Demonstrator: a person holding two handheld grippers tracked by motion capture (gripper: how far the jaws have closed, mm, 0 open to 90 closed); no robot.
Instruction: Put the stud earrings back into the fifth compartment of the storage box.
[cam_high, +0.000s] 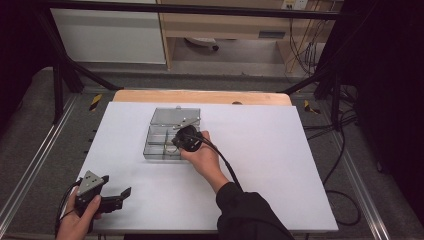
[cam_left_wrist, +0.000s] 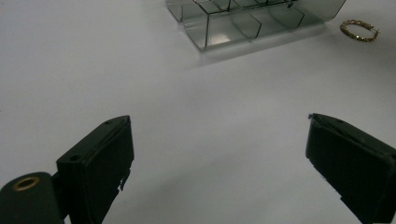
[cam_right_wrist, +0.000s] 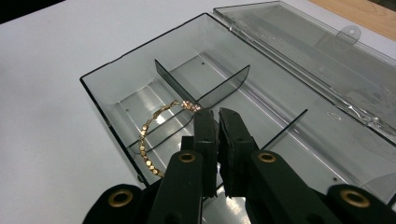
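My right gripper hangs over the clear compartment box, its jaws pinched nearly together on one end of a gold bead bracelet — the chain comes out at the left jaw tip and curves down and back toward me, draping over the low divider into the near-left compartment. So the bracelet's length runs from the jaw tips down-left, across that divider rather than along a cell; I judge that lowering it cleanly means shifting toward the cell where most of the chain hangs. My left gripper rests near the table's front-left corner, jaws wide apart with nothing between them, well away from the box. A gold ring-shaped piece lies on the white table just beside the box.
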